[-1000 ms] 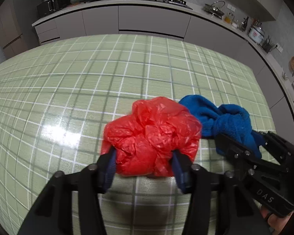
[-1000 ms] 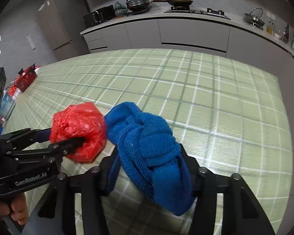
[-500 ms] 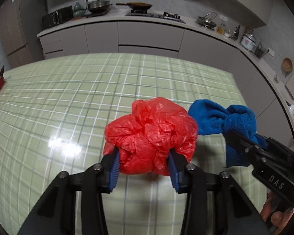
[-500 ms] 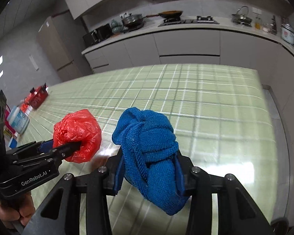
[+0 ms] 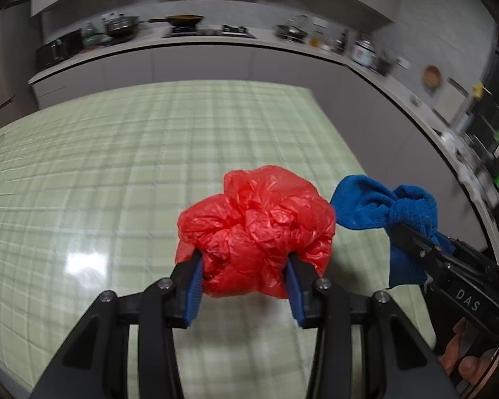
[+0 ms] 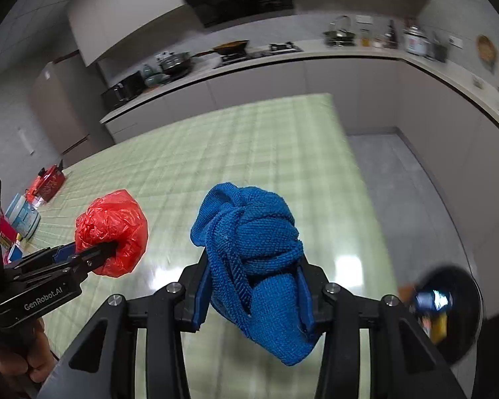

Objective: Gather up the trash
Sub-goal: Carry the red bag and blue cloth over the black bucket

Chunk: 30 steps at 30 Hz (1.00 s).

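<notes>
My left gripper (image 5: 244,266) is shut on a crumpled red plastic bag (image 5: 256,236) and holds it above the green checked table (image 5: 116,173). The bag also shows in the right wrist view (image 6: 111,229). My right gripper (image 6: 251,282) is shut on a bunched blue cloth (image 6: 249,242), held in the air to the right of the bag. The cloth also shows in the left wrist view (image 5: 386,212). A dark round bin (image 6: 449,309) with something inside sits low at the right, off the table's edge.
A kitchen counter (image 5: 216,41) with pans and appliances runs behind and along the right. A white tub (image 6: 21,214) and red packets (image 6: 48,183) sit at the table's far left. Grey floor (image 6: 399,173) lies right of the table.
Both grippers have lifted their loads higher above the table and swung right. The table edge, floor and the dark bin have come into the right wrist view.
</notes>
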Tool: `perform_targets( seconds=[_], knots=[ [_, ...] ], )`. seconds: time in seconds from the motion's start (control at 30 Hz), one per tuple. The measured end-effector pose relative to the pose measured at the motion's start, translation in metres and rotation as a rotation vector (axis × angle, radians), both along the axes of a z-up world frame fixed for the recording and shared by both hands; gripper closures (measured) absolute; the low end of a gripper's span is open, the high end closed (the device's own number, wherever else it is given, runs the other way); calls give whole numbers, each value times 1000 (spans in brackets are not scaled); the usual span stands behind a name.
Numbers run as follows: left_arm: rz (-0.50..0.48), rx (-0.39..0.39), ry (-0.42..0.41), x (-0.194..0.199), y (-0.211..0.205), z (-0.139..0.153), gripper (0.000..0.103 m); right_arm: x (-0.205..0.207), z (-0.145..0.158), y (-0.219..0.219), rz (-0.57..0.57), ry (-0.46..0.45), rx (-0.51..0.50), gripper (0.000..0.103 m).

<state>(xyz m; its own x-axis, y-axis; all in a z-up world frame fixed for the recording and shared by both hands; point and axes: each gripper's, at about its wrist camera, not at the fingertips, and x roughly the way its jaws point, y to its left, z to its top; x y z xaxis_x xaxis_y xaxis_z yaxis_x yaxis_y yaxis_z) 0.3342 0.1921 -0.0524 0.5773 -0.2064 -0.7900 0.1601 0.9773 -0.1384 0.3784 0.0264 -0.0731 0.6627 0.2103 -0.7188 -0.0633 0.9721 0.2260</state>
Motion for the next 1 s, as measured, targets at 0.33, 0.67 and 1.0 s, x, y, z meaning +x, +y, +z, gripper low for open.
perform_targets(
  seconds=[0.33, 0.67, 1.0],
  knots=[
    [-153, -17, -3, -41, -87, 11, 59, -96, 7, -86, -152, 1, 25, 57],
    [-226, -42, 41, -51, -234, -13, 59, -137, -16, -240, -237, 19, 49, 57],
    [-171, -10, 162, -42, -345, -80, 59, -113, -65, -375, -249, 111, -6, 57]
  ],
)
